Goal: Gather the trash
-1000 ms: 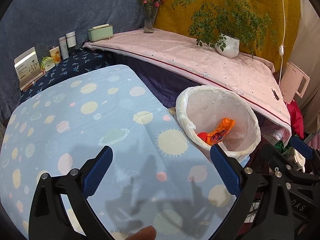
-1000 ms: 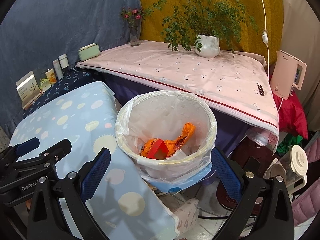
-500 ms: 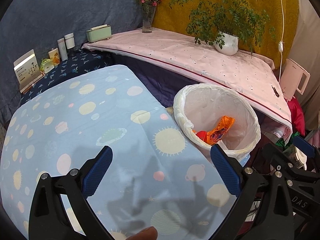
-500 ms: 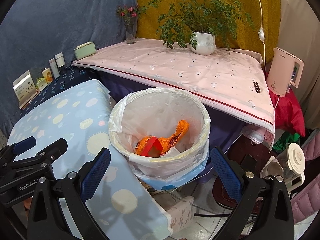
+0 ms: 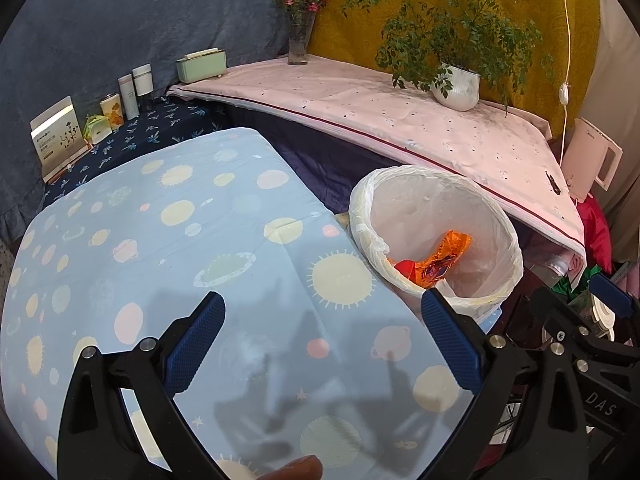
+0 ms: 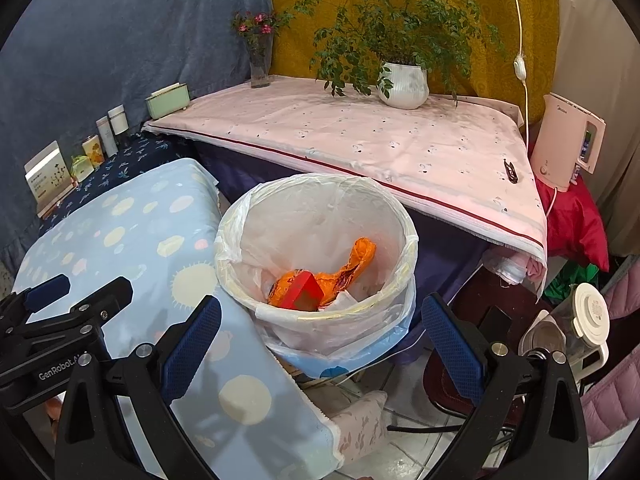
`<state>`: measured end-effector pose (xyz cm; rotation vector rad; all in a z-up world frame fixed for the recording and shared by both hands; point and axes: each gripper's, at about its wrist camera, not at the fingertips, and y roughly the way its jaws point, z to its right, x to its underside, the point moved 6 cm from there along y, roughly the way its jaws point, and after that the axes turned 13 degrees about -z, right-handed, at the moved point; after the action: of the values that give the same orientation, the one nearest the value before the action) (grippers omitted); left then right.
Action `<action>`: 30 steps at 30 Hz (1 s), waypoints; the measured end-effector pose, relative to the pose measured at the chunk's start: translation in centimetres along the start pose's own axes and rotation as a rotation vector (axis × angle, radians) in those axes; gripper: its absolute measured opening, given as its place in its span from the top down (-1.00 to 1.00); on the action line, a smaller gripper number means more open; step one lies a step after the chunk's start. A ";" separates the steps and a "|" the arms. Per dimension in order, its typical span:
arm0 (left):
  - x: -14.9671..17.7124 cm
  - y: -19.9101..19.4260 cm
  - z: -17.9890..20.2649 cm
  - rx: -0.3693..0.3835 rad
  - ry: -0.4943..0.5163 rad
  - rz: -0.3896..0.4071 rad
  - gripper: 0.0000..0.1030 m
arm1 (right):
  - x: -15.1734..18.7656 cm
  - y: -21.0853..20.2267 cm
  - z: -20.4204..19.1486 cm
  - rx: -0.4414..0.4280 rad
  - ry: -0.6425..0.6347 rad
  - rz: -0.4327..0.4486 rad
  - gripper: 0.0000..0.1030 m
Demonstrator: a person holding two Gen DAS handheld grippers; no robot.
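Observation:
A white-lined trash bin [image 6: 402,216] stands beside the blue planet-print table [image 6: 132,216]; it also shows in the left wrist view [image 5: 424,184]. Inside lie an orange wrapper [image 6: 356,258] and a red box [image 6: 302,290]; the left wrist view shows the wrapper [image 5: 444,254] too. My right gripper [image 6: 320,344] is open and empty, just before the bin's near rim. My left gripper [image 5: 322,342] is open and empty over the blue table [image 5: 160,240], left of the bin.
A pink-clothed table [image 6: 360,140] behind the bin carries a potted plant [image 6: 402,84], a flower vase [image 6: 260,64] and a green box [image 6: 168,100]. A pink kettle [image 6: 568,140] stands at right. Bottles and cartons [image 5: 120,100] line the far left. A blender jug [image 6: 576,324] sits on the floor.
Both grippers have drawn back slightly from the bin and stayed open. The right gripper's view has shifted so the bin sits a little farther and more central.

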<state>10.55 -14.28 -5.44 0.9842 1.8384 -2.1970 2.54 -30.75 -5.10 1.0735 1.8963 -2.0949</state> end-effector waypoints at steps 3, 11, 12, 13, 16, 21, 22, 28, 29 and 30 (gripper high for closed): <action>0.1 0.0 -0.1 -0.004 -0.005 0.002 -0.83 | 0.1 0.0 0.1 0.002 0.001 0.001 -0.89; 0.2 0.1 -0.2 -0.003 -0.012 0.001 -0.83 | 0.3 0.1 0.2 0.006 0.003 -0.006 -0.88; 0.2 0.1 -0.2 -0.004 -0.013 0.002 -0.83 | 0.3 0.1 0.2 0.005 0.004 -0.006 -0.88; 0.3 0.1 -0.2 -0.005 -0.014 0.004 -0.83 | 0.3 0.1 0.2 0.005 0.004 -0.007 -0.89; 0.3 0.0 -0.2 -0.007 -0.013 0.007 -0.83 | 0.3 0.2 0.2 0.006 0.002 -0.006 -0.88; 0.2 -0.1 -0.4 -0.008 -0.023 0.011 -0.83 | 0.3 0.2 0.1 0.006 0.002 -0.007 -0.88; 0.3 -0.1 -0.4 -0.008 -0.025 0.012 -0.83 | 0.3 0.1 0.1 0.005 0.003 -0.005 -0.88; 0.3 -0.2 -0.4 -0.009 -0.028 0.013 -0.83 | 0.4 0.2 0.1 0.006 0.001 -0.005 -0.88; 0.3 -0.2 -0.4 -0.007 -0.027 0.012 -0.83 | 0.4 0.2 0.0 0.006 0.001 -0.006 -0.88; 0.3 -0.2 -0.5 -0.008 -0.026 0.011 -0.83 | 0.4 0.2 0.0 0.006 0.001 -0.006 -0.88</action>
<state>10.40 -13.72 -5.47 0.9582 1.8244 -2.1841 2.30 -30.67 -5.47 1.0714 1.8973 -2.1044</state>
